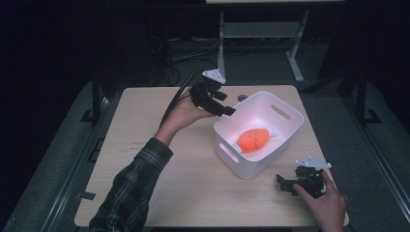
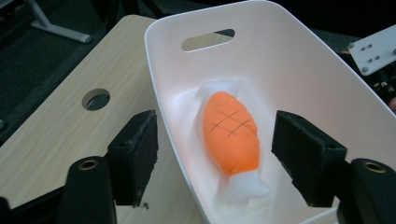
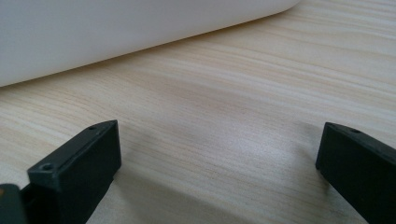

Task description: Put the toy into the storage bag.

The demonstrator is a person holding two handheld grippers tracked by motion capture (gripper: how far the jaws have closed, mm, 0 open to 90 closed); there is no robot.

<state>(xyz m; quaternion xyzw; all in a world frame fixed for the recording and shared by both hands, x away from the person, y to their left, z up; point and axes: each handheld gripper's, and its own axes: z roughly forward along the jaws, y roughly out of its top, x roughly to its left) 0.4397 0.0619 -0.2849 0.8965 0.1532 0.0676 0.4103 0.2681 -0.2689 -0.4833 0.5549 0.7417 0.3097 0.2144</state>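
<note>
left claw (image 2: pixel 212 158) hovers open above orange plush toy (image 2: pixel 231 133) in white bin (image 2: pixel 299 65).

The white tub (image 1: pixel 258 133) stands open at the top — nothing covers the orange plush toy (image 1: pixel 252 139) lying inside, though the walls rise all round it. The left tongs (image 1: pixel 227 110) hang at its far-left rim. Bare bench (image 1: pixel 159 193) lies in front.

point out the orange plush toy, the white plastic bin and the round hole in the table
orange plush toy with white ends (image 2: pixel 231 133), left gripper view, middle of its orange body
white plastic bin with handle slots (image 1: pixel 290 128), high view, right wall
round hole in the light wooden table (image 2: pixel 96 99), left gripper view, centre of the hole
</note>
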